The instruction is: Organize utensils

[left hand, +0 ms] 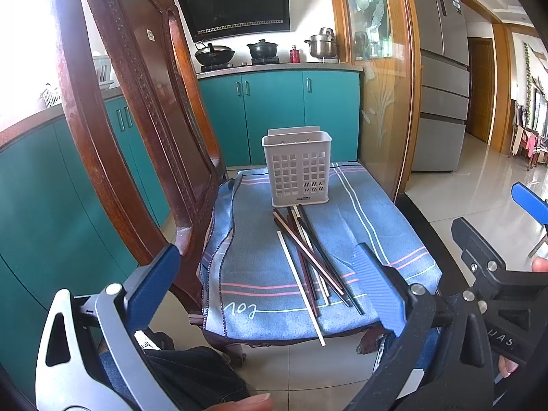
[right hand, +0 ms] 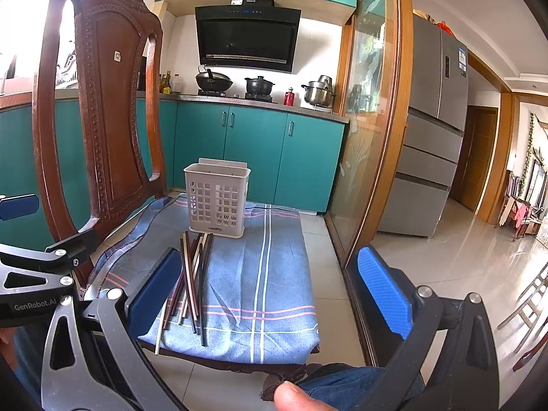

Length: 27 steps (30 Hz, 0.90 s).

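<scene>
With both the left gripper and right gripper held wide open and empty, no chopstick is yet grasped; the chopsticks lie piled on the cloth before the basket, so one must be pinched next.

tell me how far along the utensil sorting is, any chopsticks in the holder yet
Nothing looks done: the chopsticks all lie loose on the blue cloth, in front of the white holder, and none show above its rim. Nothing is in hand: the left gripper and right gripper are both open. All chopsticks remain to be moved.
</scene>
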Tool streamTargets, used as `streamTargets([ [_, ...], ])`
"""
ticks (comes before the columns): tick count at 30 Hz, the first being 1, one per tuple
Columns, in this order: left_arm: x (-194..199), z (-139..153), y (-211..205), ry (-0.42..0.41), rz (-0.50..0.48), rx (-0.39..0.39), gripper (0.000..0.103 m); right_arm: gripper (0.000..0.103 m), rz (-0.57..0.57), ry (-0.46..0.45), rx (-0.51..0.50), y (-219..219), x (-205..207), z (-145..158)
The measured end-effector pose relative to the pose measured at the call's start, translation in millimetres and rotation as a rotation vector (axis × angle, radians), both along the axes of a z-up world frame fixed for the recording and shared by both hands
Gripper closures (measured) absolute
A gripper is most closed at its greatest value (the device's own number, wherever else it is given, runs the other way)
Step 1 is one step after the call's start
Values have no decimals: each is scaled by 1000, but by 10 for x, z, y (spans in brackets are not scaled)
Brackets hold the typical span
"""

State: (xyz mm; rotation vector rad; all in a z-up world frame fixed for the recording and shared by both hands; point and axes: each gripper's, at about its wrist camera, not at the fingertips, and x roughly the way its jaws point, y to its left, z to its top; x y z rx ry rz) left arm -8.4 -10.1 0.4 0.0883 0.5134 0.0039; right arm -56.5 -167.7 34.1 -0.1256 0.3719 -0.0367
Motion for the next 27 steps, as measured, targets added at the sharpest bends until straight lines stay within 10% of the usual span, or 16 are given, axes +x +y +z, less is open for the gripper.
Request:
streamTargets([
  [27,362,-289,88,119,0,-3,3,2,-39,123,30,-156,522,-232],
])
